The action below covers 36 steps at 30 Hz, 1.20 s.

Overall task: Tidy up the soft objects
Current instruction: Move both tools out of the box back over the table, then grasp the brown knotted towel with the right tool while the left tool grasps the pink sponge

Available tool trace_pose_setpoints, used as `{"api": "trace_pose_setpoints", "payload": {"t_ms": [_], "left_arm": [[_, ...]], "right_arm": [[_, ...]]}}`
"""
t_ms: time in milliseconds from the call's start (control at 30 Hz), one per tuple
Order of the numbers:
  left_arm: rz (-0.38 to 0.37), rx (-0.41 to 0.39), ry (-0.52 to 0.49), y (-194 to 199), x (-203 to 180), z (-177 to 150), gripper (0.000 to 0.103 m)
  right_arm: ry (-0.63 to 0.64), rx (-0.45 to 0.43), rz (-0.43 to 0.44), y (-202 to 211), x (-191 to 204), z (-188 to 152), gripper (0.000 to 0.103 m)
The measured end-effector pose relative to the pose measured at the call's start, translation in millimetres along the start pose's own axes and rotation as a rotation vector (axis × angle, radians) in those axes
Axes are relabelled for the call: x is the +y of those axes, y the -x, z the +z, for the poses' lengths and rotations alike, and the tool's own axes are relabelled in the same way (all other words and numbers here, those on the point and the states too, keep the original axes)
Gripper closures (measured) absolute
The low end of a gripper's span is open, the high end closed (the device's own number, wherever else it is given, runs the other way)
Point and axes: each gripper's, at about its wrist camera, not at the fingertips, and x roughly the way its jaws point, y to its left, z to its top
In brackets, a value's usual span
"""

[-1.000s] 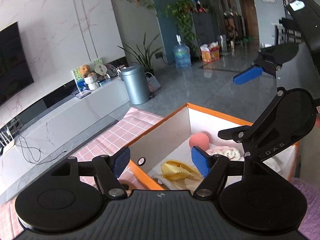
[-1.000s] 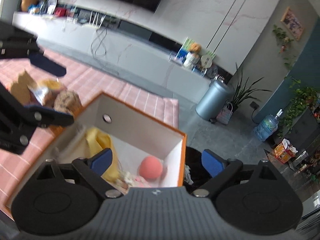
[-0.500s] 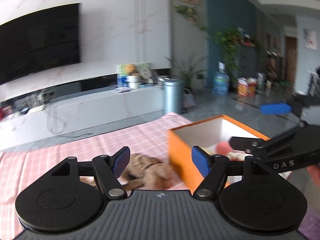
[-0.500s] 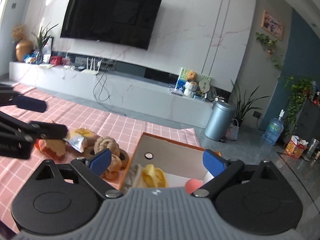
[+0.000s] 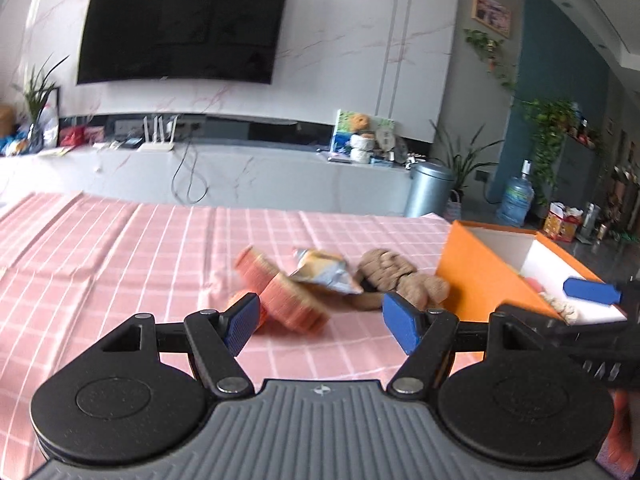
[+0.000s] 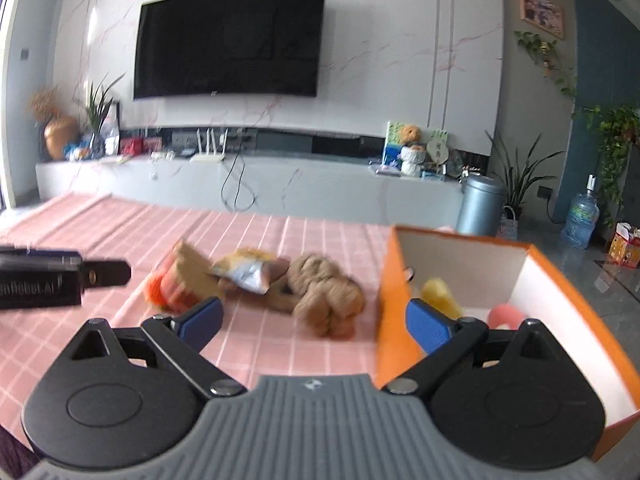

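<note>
An orange box (image 5: 476,276) with white inner walls stands on the right of the pink checked tablecloth (image 5: 120,264); in the right wrist view the box (image 6: 560,276) holds a yellow soft item (image 6: 438,294) and a pink ball (image 6: 505,315). Left of it lie a brown knotted plush (image 6: 324,296), a foil snack bag (image 6: 250,268) and orange round soft pieces (image 5: 276,288). My left gripper (image 5: 320,322) is open and empty, just before the orange pieces. My right gripper (image 6: 314,320) is open and empty, near the box's left wall.
A grey TV bench (image 6: 248,184) with routers, toys and cables runs behind the table under a wall TV (image 6: 228,40). A grey bin (image 6: 480,204), plants and a water bottle (image 6: 580,216) stand at the right. The left gripper's body (image 6: 44,280) shows at the left edge.
Both grippers have swung left and back from over the box toward the pile of soft things on the cloth. Both stayed open and empty.
</note>
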Motion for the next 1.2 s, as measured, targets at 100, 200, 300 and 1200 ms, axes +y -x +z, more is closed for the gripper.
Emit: {"api": "trace_pose_setpoints", "payload": {"t_ms": [100, 200, 300, 1200], "left_arm": [[0.011, 0.007, 0.028, -1, 13, -6, 0.021], [0.015, 0.002, 0.045, -4, 23, -14, 0.021], [0.024, 0.004, 0.06, -6, 32, -26, 0.021], [-0.009, 0.186, 0.288, -109, 45, -10, 0.021]], "right_arm": [[0.002, 0.042, 0.024, -10, 10, -11, 0.007], [-0.042, 0.088, 0.046, -24, 13, -19, 0.007], [-0.021, 0.092, 0.046, -34, 21, -23, 0.007], [0.166, 0.081, -0.126, -175, 30, 6, 0.025]]}}
